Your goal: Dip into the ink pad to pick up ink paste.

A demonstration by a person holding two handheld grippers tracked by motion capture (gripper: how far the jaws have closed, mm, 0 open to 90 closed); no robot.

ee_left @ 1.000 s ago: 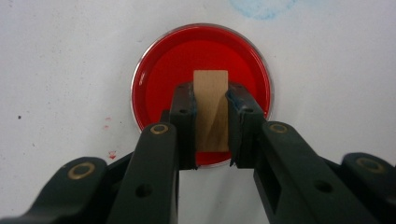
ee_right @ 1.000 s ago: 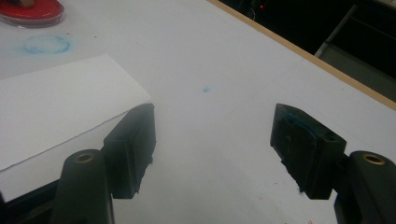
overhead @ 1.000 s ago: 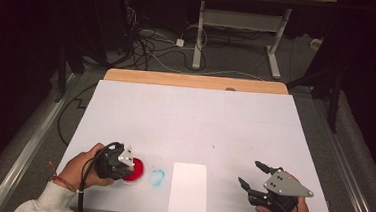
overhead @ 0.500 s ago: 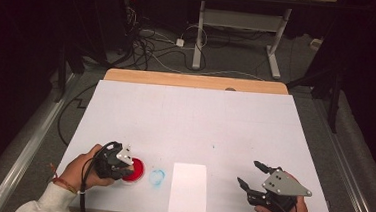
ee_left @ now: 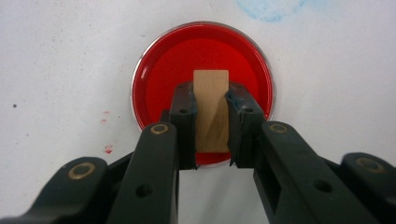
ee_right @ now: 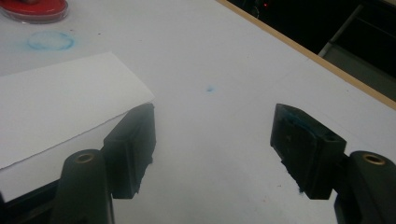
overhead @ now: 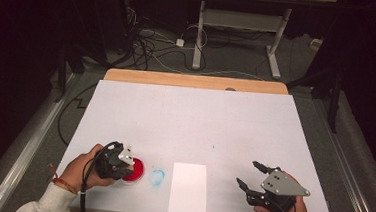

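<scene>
The left gripper [ee_left: 211, 100] stays clamped on a small wooden stamp block [ee_left: 211, 109], parked over the red ink pad [overhead: 134, 170] near the table's [overhead: 195, 116] front-left corner. Little has shifted this past second, so inking looks under way. The right gripper [overhead: 252, 174], jaws spread and empty, waits near the front-right, just beside the white paper sheet [overhead: 188, 188]. The left gripper view reveals the block's grain, lost from above; a blue ring stain [overhead: 157, 177] lies between pad and paper.

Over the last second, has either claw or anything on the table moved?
Hardly anything. The right claw slid slightly toward the person's edge of the table, jaws open as before. The left claw stays shut on the wooden block over the red dish. The white paper and the blue smudge lie where they were.
</scene>
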